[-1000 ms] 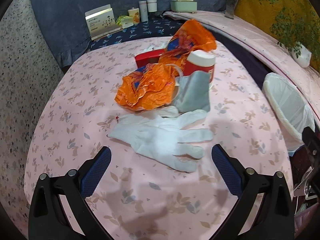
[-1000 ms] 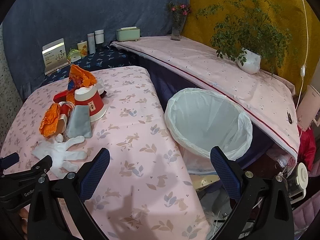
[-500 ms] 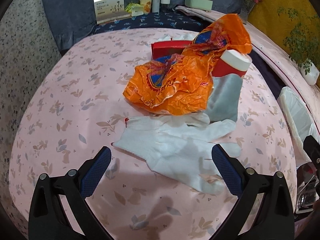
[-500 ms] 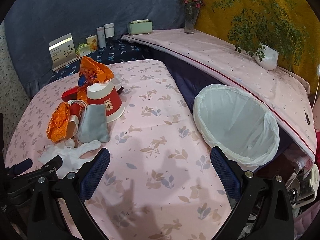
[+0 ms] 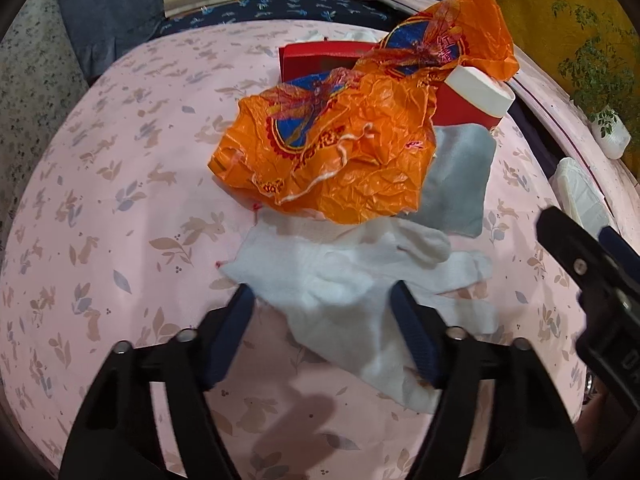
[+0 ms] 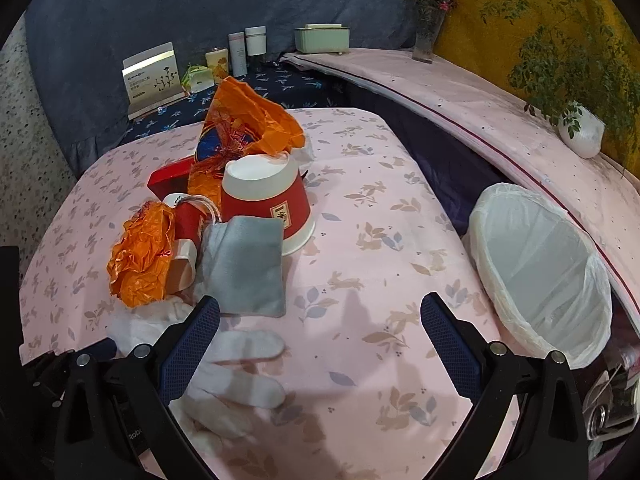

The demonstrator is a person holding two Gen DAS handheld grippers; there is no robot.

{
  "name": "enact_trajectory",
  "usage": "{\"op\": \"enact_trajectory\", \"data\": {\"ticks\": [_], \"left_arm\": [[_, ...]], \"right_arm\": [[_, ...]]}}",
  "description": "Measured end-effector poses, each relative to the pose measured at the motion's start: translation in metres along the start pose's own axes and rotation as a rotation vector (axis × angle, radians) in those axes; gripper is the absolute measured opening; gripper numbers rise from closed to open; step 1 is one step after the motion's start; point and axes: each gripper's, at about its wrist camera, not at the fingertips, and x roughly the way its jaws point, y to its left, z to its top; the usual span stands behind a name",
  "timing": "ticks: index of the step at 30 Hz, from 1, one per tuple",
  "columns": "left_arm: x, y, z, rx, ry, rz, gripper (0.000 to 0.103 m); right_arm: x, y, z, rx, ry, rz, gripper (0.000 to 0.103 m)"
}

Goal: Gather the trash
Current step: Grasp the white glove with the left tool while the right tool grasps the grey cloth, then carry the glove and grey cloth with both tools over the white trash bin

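Note:
A white glove (image 5: 352,280) lies flat on the pink tablecloth (image 5: 120,200); its fingers also show in the right wrist view (image 6: 240,364). My left gripper (image 5: 322,320) is open, its fingers straddling the glove's cuff end. Behind lie an orange plastic bag (image 5: 340,148), a grey pouch (image 5: 456,188) and an upturned red paper cup (image 6: 266,196). My right gripper (image 6: 320,348) is open and empty over the cloth, just right of the glove. A white-lined bin (image 6: 540,276) stands to the right, beside the table.
A red box (image 5: 316,56) lies behind the bag. Boxes, jars and a card (image 6: 152,76) stand on the dark cloth at the back. A potted plant (image 6: 580,132) and a flower vase (image 6: 426,36) sit on the pink ledge at right.
My left gripper has moved forward onto the glove and its fingers have closed partway around it. My right gripper has moved left and forward, closer to the trash pile.

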Motion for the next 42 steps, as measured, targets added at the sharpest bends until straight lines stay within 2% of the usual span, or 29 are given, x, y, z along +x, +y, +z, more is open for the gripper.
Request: {"op": "enact_trajectory", "data": {"ticks": [1,3,5,9,12,13,16,18,19,21,24,26,32,42], "left_arm": [[0.001,0.001,0.0,-0.003,0.005,-0.004,0.055],[0.002,0.004,-0.001,-0.003,0.013,-0.016,0.041],[0.002,0.005,0.001,0.006,0.016,-0.024,0.031],[0.0,0.005,0.004,0.018,0.018,-0.031,0.01],[0.0,0.008,0.007,0.019,0.011,-0.021,0.006],[-0.001,0.01,0.008,0.017,0.008,-0.022,0.005],[-0.002,0.015,0.011,0.012,0.008,-0.027,0.004],[-0.002,0.017,0.013,0.013,0.009,-0.023,0.004],[-0.003,0.017,0.012,0.013,0.009,-0.021,0.004],[-0.004,0.018,0.012,0.01,0.008,-0.02,0.004],[-0.007,0.019,0.011,0.009,0.003,-0.017,0.004],[-0.011,0.019,0.01,0.009,-0.001,-0.018,0.004],[-0.026,0.013,0.006,0.022,-0.03,-0.022,0.003],[-0.066,-0.023,-0.002,0.094,-0.113,-0.054,0.003]], "right_arm": [[0.004,0.003,0.001,0.0,0.006,0.009,0.096],[0.012,0.006,0.004,0.004,0.016,0.026,0.096],[0.02,0.01,0.007,0.011,0.03,0.043,0.096],[0.039,0.019,0.011,0.011,0.064,0.066,0.087],[0.051,0.025,0.013,0.016,0.09,0.088,0.079],[0.055,0.027,0.013,0.02,0.099,0.098,0.077],[0.064,0.031,0.014,0.027,0.122,0.127,0.063],[0.069,0.035,0.013,0.022,0.135,0.142,0.045],[0.07,0.036,0.012,0.018,0.142,0.147,0.041],[0.069,0.038,0.011,0.016,0.149,0.161,0.023],[0.065,0.038,0.007,0.013,0.15,0.177,0.012],[0.058,0.037,0.006,0.012,0.139,0.182,0.008],[0.031,0.026,0.004,0.017,0.094,0.184,0.007],[-0.019,-0.018,0.006,0.076,-0.01,0.154,0.007]]}}
